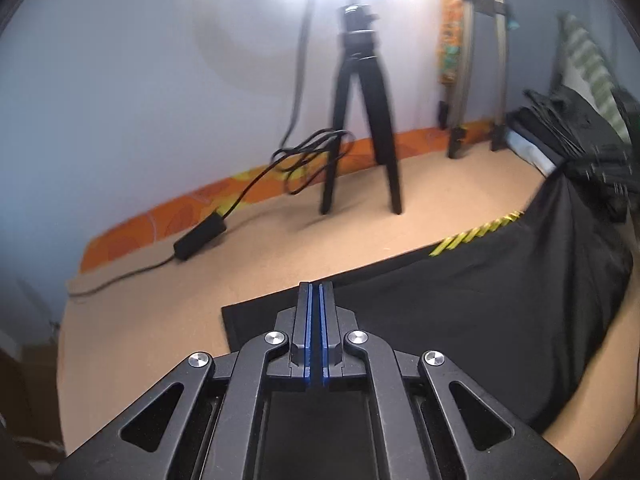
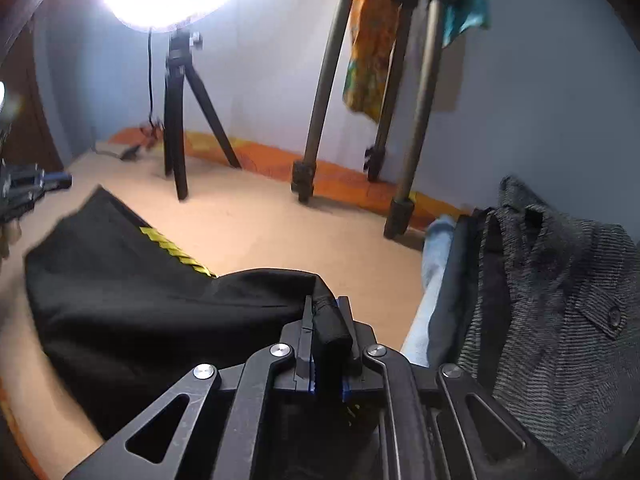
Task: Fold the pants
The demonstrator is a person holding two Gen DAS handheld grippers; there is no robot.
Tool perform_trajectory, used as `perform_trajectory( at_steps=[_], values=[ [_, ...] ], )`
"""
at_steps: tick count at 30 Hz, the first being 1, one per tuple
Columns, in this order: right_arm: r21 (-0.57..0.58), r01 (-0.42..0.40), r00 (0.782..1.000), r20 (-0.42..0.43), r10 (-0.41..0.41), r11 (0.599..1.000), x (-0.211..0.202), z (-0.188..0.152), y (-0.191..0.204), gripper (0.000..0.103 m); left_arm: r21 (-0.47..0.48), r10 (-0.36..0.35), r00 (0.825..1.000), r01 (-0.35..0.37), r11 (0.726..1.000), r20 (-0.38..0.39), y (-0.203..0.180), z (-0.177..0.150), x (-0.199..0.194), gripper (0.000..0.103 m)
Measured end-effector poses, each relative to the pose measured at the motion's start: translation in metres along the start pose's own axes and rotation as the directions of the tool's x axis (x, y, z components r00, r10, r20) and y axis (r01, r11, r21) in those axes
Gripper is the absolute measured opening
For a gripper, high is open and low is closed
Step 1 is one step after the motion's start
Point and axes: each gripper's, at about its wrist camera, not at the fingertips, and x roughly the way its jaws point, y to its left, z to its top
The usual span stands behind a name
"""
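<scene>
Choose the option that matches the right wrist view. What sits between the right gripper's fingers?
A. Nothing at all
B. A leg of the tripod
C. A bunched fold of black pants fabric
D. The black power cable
C: in the right wrist view the right gripper is closed on a bunched roll of the black pants.

The pants are black and soft, with a yellow striped band along one edge. They lie spread on the tan table. One flat, straight end lies near the left side. At the other end the cloth is lifted and bunched up into a thick fold. The middle sags with a few creases.
</scene>
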Motion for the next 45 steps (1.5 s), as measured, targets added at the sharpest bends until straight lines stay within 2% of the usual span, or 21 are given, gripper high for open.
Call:
perform_trajectory(
  at_steps=[2,4,8,9,14,18,22,25,27,30,32,35,37,38,39,43,45],
  values=[
    [-0.034,0.02,1.0,-0.02,-0.02,0.999,0.008,-0.004,0.005,0.006,-0.014,-0.016,1.0,0.015,1.0,-0.008,0.009,-0.004,-0.003,0.003],
    [-0.072,0.035,0.999,-0.033,-0.037,0.997,0.014,-0.009,0.01,0.006,-0.027,0.006,0.999,-0.007,1.0,-0.032,0.021,-0.012,-0.006,0.01],
    [-0.066,0.015,0.999,-0.043,-0.018,0.998,0.02,-0.019,0.009,0.006,-0.1,-0.074,0.996,0.068,0.993,-0.049,0.048,-0.034,-0.012,0.035],
    [-0.062,0.013,0.999,-0.043,-0.016,0.998,0.021,-0.02,0.008,0.006,-0.105,-0.07,0.996,0.063,0.992,-0.06,0.051,-0.036,-0.009,0.04],
    [-0.037,-0.014,0.999,-0.049,0.012,0.999,0.028,-0.024,0.008,0.006,-0.127,-0.059,0.995,0.049,0.991,-0.075,0.054,-0.042,0.005,0.04],
    [-0.061,-0.012,0.999,-0.054,0.008,0.998,0.029,-0.027,0.014,0.006,-0.062,-0.057,0.994,0.051,0.997,-0.095,0.037,-0.043,0.016,0.04],
    [-0.053,-0.027,0.999,-0.047,0.025,0.998,0.024,-0.028,0.015,0.007,0.017,-0.092,0.984,0.096,0.995,-0.152,0.018,-0.054,0.018,0.04],
    [-0.056,-0.034,0.999,-0.041,0.032,0.998,0.02,-0.03,0.016,0.007,0.085,-0.113,0.981,0.128,0.988,-0.156,0.003,-0.06,0.008,0.04],
    [-0.057,-0.041,0.998,-0.039,0.038,0.998,0.02,-0.03,0.016,0.007,0.091,-0.153,0.974,0.169,0.981,-0.166,0.001,-0.063,0.002,0.04],
    [-0.053,-0.05,0.998,-0.042,0.048,0.997,0.022,-0.03,0.017,0.007,0.097,-0.135,0.979,0.151,0.984,-0.155,0.003,-0.062,0.0,0.04],
    [-0.058,-0.053,0.998,-0.046,0.05,0.997,0.024,-0.029,0.018,0.008,0.063,-0.146,0.981,0.155,0.986,-0.129,0.011,-0.055,0.001,0.04],
    [-0.067,-0.054,0.997,-0.051,0.051,0.996,0.027,-0.028,0.019,0.008,0.024,-0.16,0.977,0.165,0.986,-0.139,0.022,-0.05,0.015,0.043],
    [-0.068,-0.056,0.997,-0.052,0.053,0.996,0.028,-0.027,0.02,0.008,0.016,-0.189,0.971,0.193,0.981,-0.144,0.022,-0.052,0.023,0.041],
    [-0.066,-0.056,0.997,-0.053,0.053,0.996,0.028,-0.026,0.02,0.008,0.033,-0.188,0.974,0.194,0.981,-0.124,0.02,-0.052,0.022,0.028],
    [-0.065,-0.056,0.997,-0.054,0.053,0.996,0.029,-0.026,0.02,0.008,0.056,-0.182,0.977,0.189,0.98,-0.115,0.016,-0.053,0.021,0.005],
    [-0.054,-0.065,0.996,-0.062,0.062,0.996,0.032,-0.026,0.018,0.008,0.121,-0.114,0.989,0.124,0.985,-0.089,0.001,-0.055,0.015,0.004],
    [-0.039,-0.075,0.996,-0.061,0.073,0.996,0.031,-0.025,0.015,0.008,0.138,-0.083,0.995,0.09,0.986,-0.053,-0.001,-0.051,0.005,0.004]
  ],
)
